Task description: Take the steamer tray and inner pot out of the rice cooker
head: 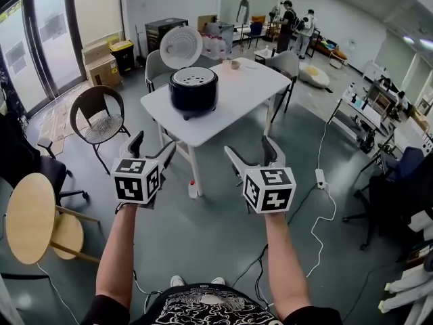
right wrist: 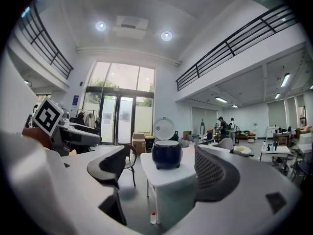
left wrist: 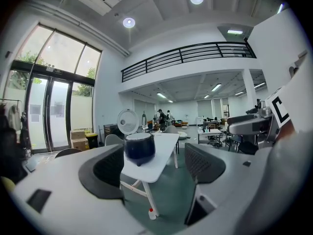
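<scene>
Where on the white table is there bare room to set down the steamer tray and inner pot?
Bare: the table's right half in the head view, between the rice cooker and the right edge, short of the small cup at the far edge. Crowded: the cooker's own corner, with only narrow strips around its base.

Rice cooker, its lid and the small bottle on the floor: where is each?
rice cooker (head: 193, 95), head view, front of its dark body
lid (head: 181, 47), head view, middle of its raised round face
bottle (head: 193, 191), head view, its pale body
</scene>
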### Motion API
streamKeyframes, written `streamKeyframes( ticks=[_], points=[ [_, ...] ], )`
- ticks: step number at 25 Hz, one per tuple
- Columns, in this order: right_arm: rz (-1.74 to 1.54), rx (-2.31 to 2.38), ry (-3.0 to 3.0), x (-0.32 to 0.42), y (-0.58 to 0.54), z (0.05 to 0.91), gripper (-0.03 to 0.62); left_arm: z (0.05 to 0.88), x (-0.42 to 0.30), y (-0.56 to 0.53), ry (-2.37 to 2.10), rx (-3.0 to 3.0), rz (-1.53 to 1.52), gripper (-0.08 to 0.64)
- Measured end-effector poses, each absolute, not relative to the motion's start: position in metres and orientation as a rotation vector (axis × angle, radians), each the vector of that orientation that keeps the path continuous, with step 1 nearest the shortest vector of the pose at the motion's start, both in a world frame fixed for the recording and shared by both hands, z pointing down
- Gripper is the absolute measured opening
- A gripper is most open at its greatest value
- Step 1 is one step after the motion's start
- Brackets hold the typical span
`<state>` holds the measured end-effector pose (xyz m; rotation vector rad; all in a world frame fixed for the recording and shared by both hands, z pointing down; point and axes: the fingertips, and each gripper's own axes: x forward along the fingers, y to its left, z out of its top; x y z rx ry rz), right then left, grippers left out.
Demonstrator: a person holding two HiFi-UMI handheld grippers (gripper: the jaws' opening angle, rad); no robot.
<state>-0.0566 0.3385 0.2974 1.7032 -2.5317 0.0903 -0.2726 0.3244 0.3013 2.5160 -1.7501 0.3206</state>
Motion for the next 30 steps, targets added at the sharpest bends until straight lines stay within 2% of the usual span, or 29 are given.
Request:
streamKeyframes(
  ticks=[7,18,24,30],
  points=[
    [0.082,1.662,-2.571,-0.016,0.322,0.299,0.445,0.303,-0.234,0.313,-1.799,2.496,0.326,0.38],
    [0.124,1.655,-2.586,0.013,0.261,0.31,0.443,0.31,-0.221,0.253,-1.838,2.463,0.356,0.38],
    [0.159,1.639,-2.575,0.016,0.183,0.329,0.439,0.326,-0.217,0.171,-1.827,2.454,0.325,0.38],
    [0.17,1.591,-2.547,-0.011,0.065,0.335,0.439,0.337,-0.236,0.052,-1.796,2.447,0.34,0.38]
  ],
)
